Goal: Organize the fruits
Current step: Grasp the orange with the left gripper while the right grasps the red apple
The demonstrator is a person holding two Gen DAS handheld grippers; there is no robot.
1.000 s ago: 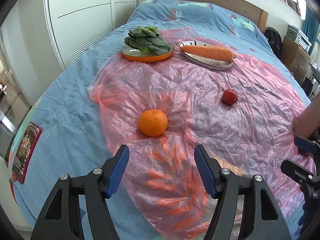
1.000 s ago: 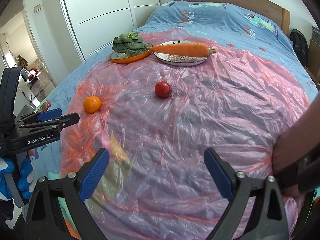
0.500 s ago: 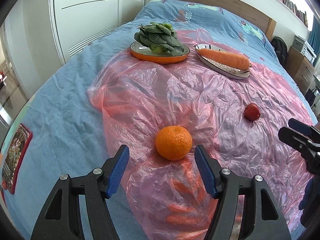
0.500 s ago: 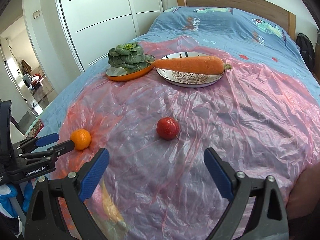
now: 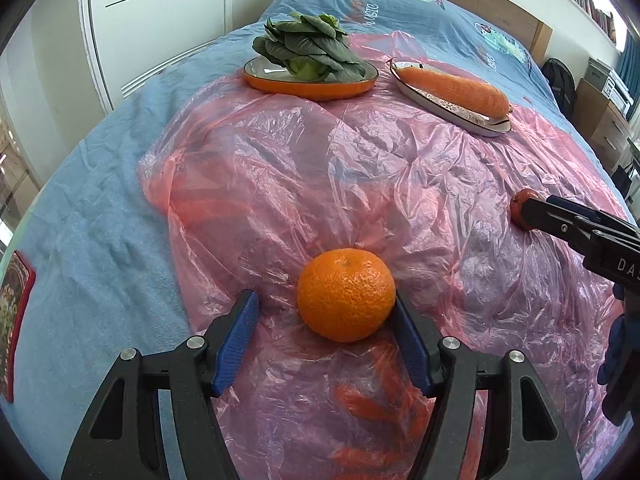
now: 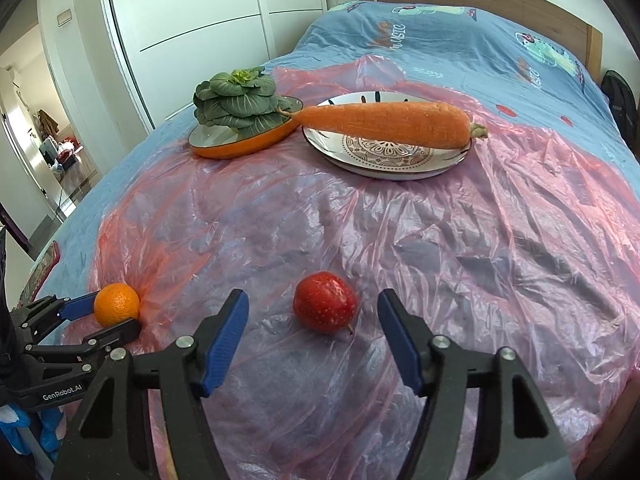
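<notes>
Bed [image 6: 460, 40] with blue quilt, crinkled pink plastic sheet [image 6: 460, 240] on top.
Left hand-held gripper [image 5: 324, 316] open around round orange mandarin [image 5: 346, 294] (right pad touching or just beside it); right hand-held gripper [image 6: 313, 314] open, small red apple [image 6: 325, 302] between pads, untouched.

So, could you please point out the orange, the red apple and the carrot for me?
orange [image 5: 346, 294], left wrist view, middle of its dimpled peel.
red apple [image 6: 325, 302], right wrist view, centre of its speckled skin.
carrot [image 6: 384, 125], right wrist view, middle of its body, above the patterned plate [image 6: 380, 168], near rim.
</notes>
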